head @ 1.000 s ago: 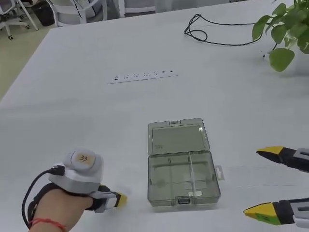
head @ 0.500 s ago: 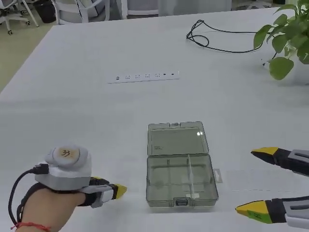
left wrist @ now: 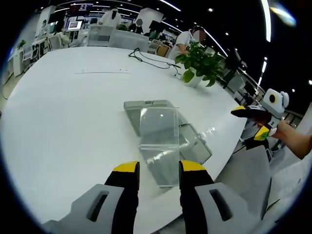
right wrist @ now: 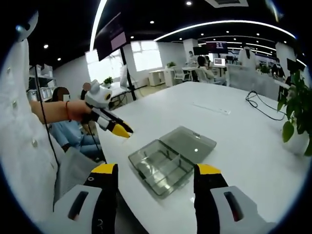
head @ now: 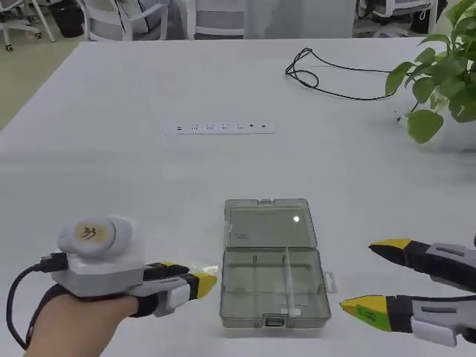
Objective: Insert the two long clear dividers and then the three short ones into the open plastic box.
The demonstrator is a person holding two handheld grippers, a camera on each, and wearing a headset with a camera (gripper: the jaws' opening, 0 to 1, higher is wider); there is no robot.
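Closer now to the box [head: 225, 294] at the table's near edge, the left gripper [head: 204, 281] pinches a divider [left wrist: 158, 129] in its jaws — the right gripper [head: 358, 275] has jaws spread — another divider [head: 285, 277] looks seated, four seemingly left.

Table: broad white table [head: 97, 178]
Table's far half: white power strip [head: 219, 128], looped black cable [head: 327, 74]
Table's right edge: leafy green plant [head: 439, 82]
Beyond table's far edge: office chairs [head: 123, 18]
Above table: dark ceiling [right wrist: 161, 12], bright light strips [right wrist: 219, 24]
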